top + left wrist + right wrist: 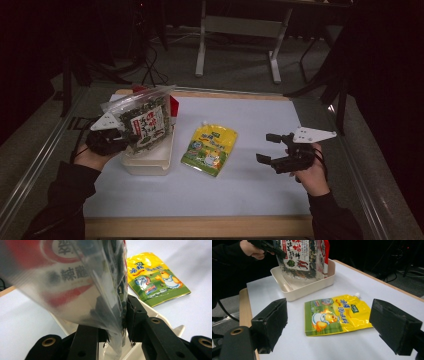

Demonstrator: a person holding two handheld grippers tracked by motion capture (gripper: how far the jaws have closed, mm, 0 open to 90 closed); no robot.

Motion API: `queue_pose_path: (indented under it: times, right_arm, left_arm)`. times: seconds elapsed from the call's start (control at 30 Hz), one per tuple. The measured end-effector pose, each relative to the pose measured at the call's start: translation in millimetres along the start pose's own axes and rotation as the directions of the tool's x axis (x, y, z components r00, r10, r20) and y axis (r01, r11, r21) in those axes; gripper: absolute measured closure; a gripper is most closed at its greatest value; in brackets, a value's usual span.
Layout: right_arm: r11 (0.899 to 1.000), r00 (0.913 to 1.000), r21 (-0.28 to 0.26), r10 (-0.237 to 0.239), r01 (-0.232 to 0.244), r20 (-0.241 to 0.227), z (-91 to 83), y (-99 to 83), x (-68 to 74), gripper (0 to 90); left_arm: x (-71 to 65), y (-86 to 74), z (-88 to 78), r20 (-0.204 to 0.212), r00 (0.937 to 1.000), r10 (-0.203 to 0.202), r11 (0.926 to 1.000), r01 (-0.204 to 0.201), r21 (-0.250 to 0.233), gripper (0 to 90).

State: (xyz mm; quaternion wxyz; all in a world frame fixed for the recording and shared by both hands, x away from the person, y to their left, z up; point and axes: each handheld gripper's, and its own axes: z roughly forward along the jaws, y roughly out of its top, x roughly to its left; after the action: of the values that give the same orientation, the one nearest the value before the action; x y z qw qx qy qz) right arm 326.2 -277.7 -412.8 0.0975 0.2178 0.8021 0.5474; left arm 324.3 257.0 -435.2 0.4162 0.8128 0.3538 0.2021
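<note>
My left gripper [131,138] is shut on a clear snack bag [142,120] with dark contents and a red-and-white label, holding it upright in a cream tray [150,165]. In the left gripper view the bag [75,285] is pinched between the black jaws. A red pack [173,106] stands behind it in the tray. A yellow-and-green spouted pouch [210,148] lies flat on the table's middle. My right gripper [269,148] hovers open to the right of the pouch, jaws pointing left. In the right gripper view the pouch [337,315] lies between its wide jaws, farther off.
The pale blue table top [250,190] has a wooden front edge [200,226] and metal side rails. A desk frame [240,40] and cables stand on the floor beyond the far edge.
</note>
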Motion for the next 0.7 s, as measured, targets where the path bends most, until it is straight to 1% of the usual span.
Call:
queue_pose_path:
  times: [0.07, 0.13, 0.17, 0.2, 0.27, 0.33, 0.4, 0.43, 0.5, 0.6, 0.67, 0.7]
  right_arm:
    - [1.000, 1.0000, 0.004, -0.001, 0.001, 0.000, 0.9, -0.3, 0.2, 14.9]
    - [1.000, 1.0000, 0.006, 0.001, -0.001, -0.004, 2.0, -0.5, 0.5, 14.9]
    - [1.000, 1.0000, 0.006, -0.001, 0.001, -0.006, 2.7, -0.5, 0.8, 14.9]
    - [1.000, 1.0000, 0.007, -0.001, 0.001, -0.008, 3.4, -0.6, 1.3, 14.9]
    - [1.000, 0.9999, 0.003, -0.001, 0.001, -0.015, 4.2, -0.7, 2.0, 14.9]
    - [1.000, 0.9999, 0.008, -0.004, 0.004, -0.014, 5.0, -1.0, 2.7, 14.9]
    - [1.000, 0.9999, 0.008, -0.002, 0.002, -0.017, 5.2, -1.1, 2.6, 14.9]
    - [1.000, 0.9999, 0.011, -0.006, 0.006, -0.013, 5.1, -1.0, 2.7, 14.9]
    - [1.000, 0.9998, 0.010, -0.015, 0.015, -0.011, 4.9, -0.6, 2.9, 15.1]
    - [0.999, 0.9995, 0.017, -0.032, 0.032, -0.005, 6.1, -0.6, 3.7, 15.2]
    - [0.999, 0.9993, 0.019, -0.037, 0.037, -0.007, 6.7, -0.8, 4.0, 15.3]
    - [0.999, 0.9992, 0.020, -0.038, 0.038, -0.009, 7.3, -1.0, 4.4, 15.3]
  left_arm:
    - [0.6, -1.4, 0.4, 0.005, 1.0000, 0.002, 1.0000, -0.002, -0.008, 75.3]
    - [0.7, -2.9, 2.7, 0.001, 1.0000, 0.005, 1.0000, -0.005, 0.000, 75.3]
    - [1.2, -4.9, 5.0, 0.003, 1.0000, 0.009, 0.9999, -0.009, 0.013, 75.3]
    - [1.4, -8.2, 8.5, 0.005, 1.0000, 0.003, 0.9997, -0.003, 0.025, 75.3]
    - [4.7, -17.3, 14.4, 0.020, 0.9995, -0.025, 0.9994, 0.025, 0.024, 75.2]
    - [11.1, -26.7, 16.4, 0.033, 0.9966, -0.076, 0.9971, 0.075, 0.003, 75.0]
    - [16.5, -35.2, 17.4, 0.041, 0.9937, -0.104, 0.9944, 0.105, -0.014, 74.3]
    - [18.8, -37.6, 17.4, 0.047, 0.9913, -0.123, 0.9920, 0.124, -0.023, 73.8]
    - [21.5, -39.3, 17.9, 0.049, 0.9896, -0.135, 0.9901, 0.137, -0.032, 72.6]
    - [22.7, -39.0, 18.9, 0.052, 0.9880, -0.146, 0.9887, 0.147, -0.029, 72.3]
    - [23.2, -39.3, 18.9, 0.051, 0.9882, -0.145, 0.9888, 0.146, -0.030, 71.7]
    - [25.5, -40.3, 19.3, 0.047, 0.9851, -0.165, 0.9854, 0.167, -0.032, 71.7]
